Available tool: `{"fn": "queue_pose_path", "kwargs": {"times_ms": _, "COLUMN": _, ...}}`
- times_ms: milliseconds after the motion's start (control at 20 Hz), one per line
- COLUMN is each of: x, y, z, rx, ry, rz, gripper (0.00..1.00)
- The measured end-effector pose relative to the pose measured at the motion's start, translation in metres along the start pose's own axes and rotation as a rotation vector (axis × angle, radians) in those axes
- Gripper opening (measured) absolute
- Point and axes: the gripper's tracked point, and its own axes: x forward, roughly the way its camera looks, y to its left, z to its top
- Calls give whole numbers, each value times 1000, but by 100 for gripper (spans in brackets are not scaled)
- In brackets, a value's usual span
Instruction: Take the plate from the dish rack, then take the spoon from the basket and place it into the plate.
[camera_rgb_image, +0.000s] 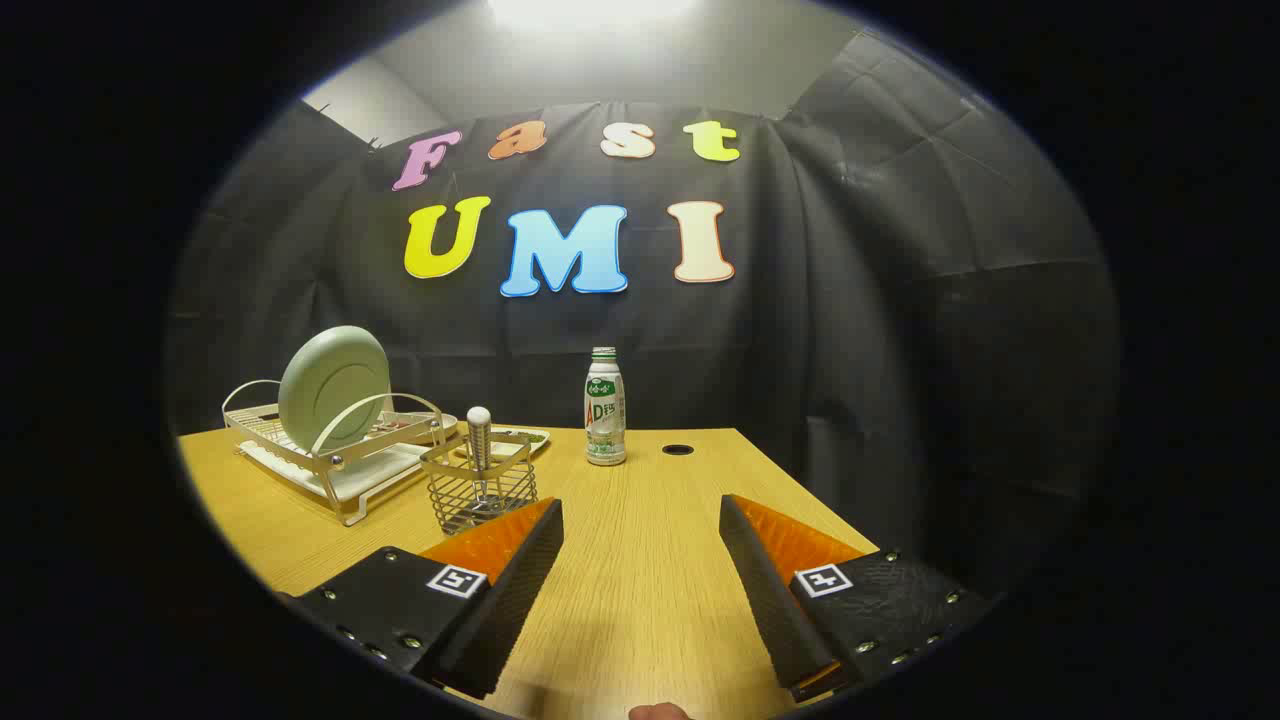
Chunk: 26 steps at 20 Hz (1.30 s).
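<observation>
The gripper (640, 520) hangs over the wooden surface (650, 560) with its fingers spread wide and nothing between them, apparently lined up for an approach. The pale green plate (333, 388) stands on edge in the dish rack (330, 460), beyond the left finger, slotted upright so its rim is easy to pinch. The spoon (479, 440) stands handle-up in the wire basket (480, 490) just beside the rack. A bottle (605, 407) stands farther back.

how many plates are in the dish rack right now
1. The plate stands on edge in the dish rack, beyond the open gripper and behind the basket. The rack's far side is partly hidden, so another could sit there.
</observation>
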Motion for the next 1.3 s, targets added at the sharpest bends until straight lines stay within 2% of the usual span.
{"fn": "queue_pose_path", "kwargs": {"times_ms": 150, "x": 9, "y": 1, "z": 2, "rx": 1, "ry": 3, "rz": 3, "gripper": 96}}
{"fn": "queue_pose_path", "kwargs": {"times_ms": 300, "x": 47, "y": 1, "z": -10, "rx": 27, "ry": 71, "rz": 10, "gripper": 96}}
{"fn": "queue_pose_path", "kwargs": {"times_ms": 500, "x": 85, "y": -9, "z": 10, "rx": 45, "ry": 43, "rz": -10, "gripper": 97}}
{"fn": "queue_pose_path", "kwargs": {"times_ms": 750, "x": 83, "y": -14, "z": 85, "rx": 6, "ry": -28, "rz": -33, "gripper": 97}}
{"fn": "queue_pose_path", "kwargs": {"times_ms": 1050, "x": 54, "y": 42, "z": 170, "rx": 36, "ry": -62, "rz": 42, "gripper": 97}}
{"fn": "queue_pose_path", "kwargs": {"times_ms": 1300, "x": 47, "y": 98, "z": 233, "rx": 23, "ry": -90, "rz": 32, "gripper": 97}}
